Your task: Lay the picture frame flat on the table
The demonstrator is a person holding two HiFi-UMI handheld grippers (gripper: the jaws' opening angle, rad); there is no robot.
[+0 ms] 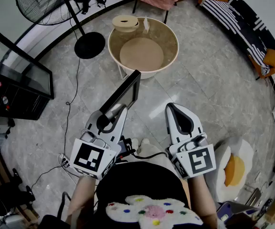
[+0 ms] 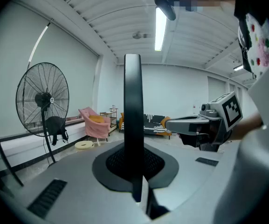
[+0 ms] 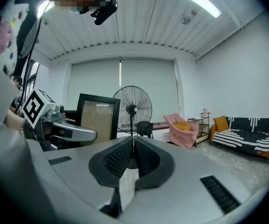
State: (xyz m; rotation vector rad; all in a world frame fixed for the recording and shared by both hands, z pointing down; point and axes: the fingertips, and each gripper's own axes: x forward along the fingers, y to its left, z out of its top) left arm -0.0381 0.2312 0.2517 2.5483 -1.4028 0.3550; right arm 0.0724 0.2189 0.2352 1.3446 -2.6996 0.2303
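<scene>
One picture frame (image 1: 126, 92), seemingly upright, in left tool (image 1: 114, 110); right tool (image 1: 171, 107) closed.

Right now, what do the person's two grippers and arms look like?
The left gripper and right gripper are light grey, tapering shells with black ribbed pads. Each carries a white cube with black square markers. A black cable runs between them. The person wears a black top; no sleeves cover the forearms.

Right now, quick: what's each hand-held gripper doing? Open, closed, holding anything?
Left hand-held gripper: closed on the edge of the picture frame.
Right hand-held gripper: closed, nothing between its jaws.
</scene>
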